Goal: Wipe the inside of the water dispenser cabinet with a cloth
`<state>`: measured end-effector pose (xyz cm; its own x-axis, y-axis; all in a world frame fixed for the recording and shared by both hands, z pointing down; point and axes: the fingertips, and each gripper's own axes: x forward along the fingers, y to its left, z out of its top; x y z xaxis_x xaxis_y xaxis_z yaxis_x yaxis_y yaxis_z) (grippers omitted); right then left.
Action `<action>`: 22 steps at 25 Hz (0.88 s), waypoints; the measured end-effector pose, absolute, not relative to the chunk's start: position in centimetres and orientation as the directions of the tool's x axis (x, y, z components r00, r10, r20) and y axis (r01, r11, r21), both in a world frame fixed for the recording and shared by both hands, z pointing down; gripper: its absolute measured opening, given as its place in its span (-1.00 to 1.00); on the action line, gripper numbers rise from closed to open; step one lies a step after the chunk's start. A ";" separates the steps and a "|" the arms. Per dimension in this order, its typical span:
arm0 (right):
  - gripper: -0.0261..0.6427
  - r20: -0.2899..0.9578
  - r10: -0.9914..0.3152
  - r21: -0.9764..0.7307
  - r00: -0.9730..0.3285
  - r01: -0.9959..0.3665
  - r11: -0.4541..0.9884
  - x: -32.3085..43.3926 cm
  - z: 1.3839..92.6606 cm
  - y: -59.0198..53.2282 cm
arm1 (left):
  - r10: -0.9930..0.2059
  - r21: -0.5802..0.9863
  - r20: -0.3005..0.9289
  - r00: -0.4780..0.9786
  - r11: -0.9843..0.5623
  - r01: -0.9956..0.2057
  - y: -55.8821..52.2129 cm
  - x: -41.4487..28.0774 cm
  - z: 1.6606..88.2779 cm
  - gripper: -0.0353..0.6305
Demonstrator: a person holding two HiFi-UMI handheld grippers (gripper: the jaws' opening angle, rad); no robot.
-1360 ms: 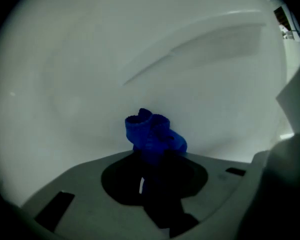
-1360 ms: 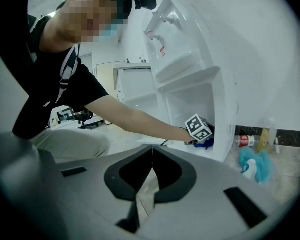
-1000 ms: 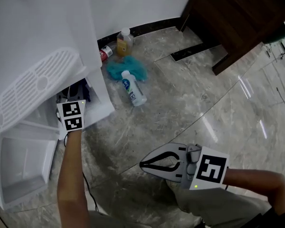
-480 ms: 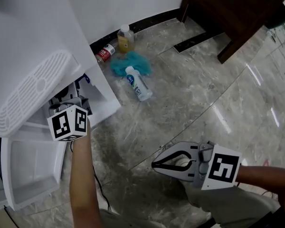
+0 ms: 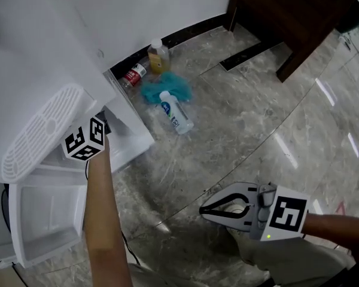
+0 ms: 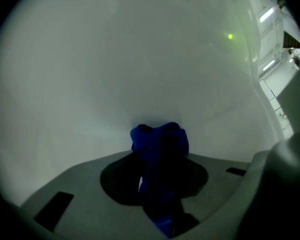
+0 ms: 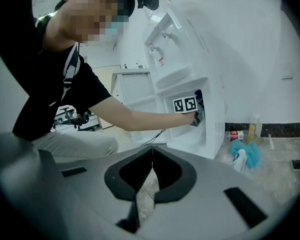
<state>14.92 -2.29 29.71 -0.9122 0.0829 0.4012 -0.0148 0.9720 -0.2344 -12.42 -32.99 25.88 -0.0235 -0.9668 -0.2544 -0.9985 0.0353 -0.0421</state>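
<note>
The left gripper [image 6: 159, 171] has its jaws clenched on a bunched blue cloth [image 6: 158, 140]. The cloth pokes out past the tips, close before the white inner wall of the water dispenser cabinet [image 6: 140, 64]. The right gripper [image 7: 151, 165] has its jaws pressed together, with nothing between them.

No text legible. Labels on the white bottle [image 5: 176, 113] and red-labelled bottle [image 5: 132, 76] on the floor are too small to read.
</note>
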 end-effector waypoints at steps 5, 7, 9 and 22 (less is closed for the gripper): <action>-0.93 0.396 0.088 -0.244 -0.914 -0.013 0.970 15.1 29.9 -2.0 | -0.965 -0.007 -0.259 -0.039 0.043 -0.999 -33.0 -12.6 26.2 -0.57; -0.93 0.396 0.091 -0.247 -0.914 -0.011 0.969 15.0 30.0 -1.9 | -0.964 -0.006 -0.262 -0.038 0.041 -0.999 -31.9 -12.2 26.4 -0.57; -0.93 0.401 0.099 -0.249 -0.911 -0.004 0.969 15.1 30.1 -1.6 | -0.960 -0.019 -0.281 -0.015 0.021 -1.000 -30.4 -11.1 26.2 -0.57; -0.93 0.381 0.085 -0.268 -0.920 -0.022 0.963 14.8 30.6 -1.6 | -0.973 0.030 -0.229 -0.036 0.030 -0.999 -32.8 -12.6 26.5 -0.57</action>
<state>14.77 -1.60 30.64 -0.9205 0.0851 0.3814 -0.0218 0.9633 -0.2677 -12.59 -32.80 26.46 -0.0358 -0.9727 -0.2291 -0.9991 0.0297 0.0303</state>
